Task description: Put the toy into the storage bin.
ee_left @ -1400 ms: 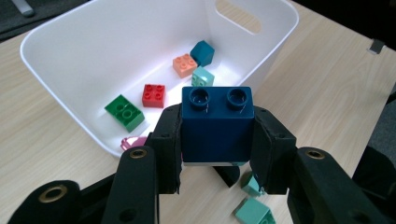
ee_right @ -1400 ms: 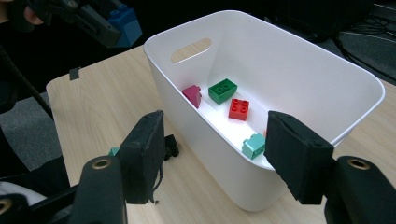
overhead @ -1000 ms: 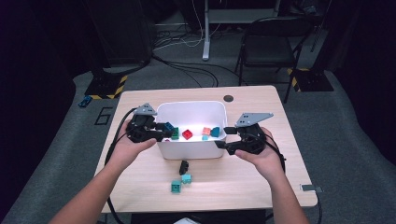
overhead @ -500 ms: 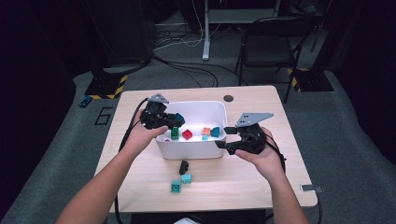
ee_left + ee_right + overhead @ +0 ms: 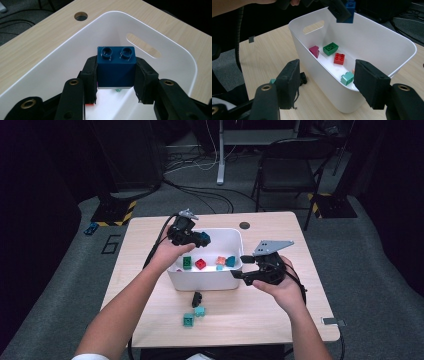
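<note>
High view: the white bin (image 5: pixel 205 281) sits mid-table, steadied by the right gripper (image 5: pixel 243 268), whose spread jaws straddle its end wall. The left gripper (image 5: pixel 115 75), clamped on the dark blue brick (image 5: pixel 116 67), holds it above the bin interior; release only once well inside the rim, low over the loose bricks (image 5: pixel 338 58).

One sign can be read: a number "6" marked on the grey floor (image 5: pixel 111 244), at nine o'clock of the table (image 5: pixel 150 232).
</note>
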Tool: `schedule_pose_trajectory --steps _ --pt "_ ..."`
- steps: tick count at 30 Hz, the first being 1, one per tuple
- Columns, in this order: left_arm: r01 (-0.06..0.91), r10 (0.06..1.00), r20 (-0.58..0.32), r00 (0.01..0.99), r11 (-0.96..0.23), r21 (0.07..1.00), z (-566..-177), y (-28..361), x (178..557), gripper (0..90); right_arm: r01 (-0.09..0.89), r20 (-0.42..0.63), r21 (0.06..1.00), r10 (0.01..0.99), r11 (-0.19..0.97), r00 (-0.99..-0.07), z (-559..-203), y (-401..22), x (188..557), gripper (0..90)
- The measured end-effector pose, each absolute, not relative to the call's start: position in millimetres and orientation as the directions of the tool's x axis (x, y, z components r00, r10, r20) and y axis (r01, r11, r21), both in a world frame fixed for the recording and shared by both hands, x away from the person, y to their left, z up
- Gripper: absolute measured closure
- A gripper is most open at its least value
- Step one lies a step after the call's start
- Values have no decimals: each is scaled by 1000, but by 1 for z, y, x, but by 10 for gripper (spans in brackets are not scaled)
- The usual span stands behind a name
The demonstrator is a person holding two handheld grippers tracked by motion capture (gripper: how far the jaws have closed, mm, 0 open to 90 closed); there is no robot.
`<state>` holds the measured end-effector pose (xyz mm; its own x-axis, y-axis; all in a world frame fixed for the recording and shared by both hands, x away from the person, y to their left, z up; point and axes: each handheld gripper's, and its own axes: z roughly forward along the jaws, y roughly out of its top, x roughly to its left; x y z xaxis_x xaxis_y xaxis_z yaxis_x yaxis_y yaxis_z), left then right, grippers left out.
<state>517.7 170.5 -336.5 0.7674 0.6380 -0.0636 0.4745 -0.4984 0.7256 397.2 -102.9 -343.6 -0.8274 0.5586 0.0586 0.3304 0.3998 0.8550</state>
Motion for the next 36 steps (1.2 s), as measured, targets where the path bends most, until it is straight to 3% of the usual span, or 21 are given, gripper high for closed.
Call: schedule_pose_trajectory --steps 9,32,36 --pt "507 623 -131 771 -477 718 -361 159 544 583 329 57 858 562 395 -825 -343 -104 397 374" --pt "516 612 -83 787 -577 633 -405 133 565 578 319 45 856 557 407 -830 -345 -100 397 374" --pt "531 621 -103 777 -560 636 -409 133 564 491 315 42 857 553 408 -832 -344 -100 396 374"
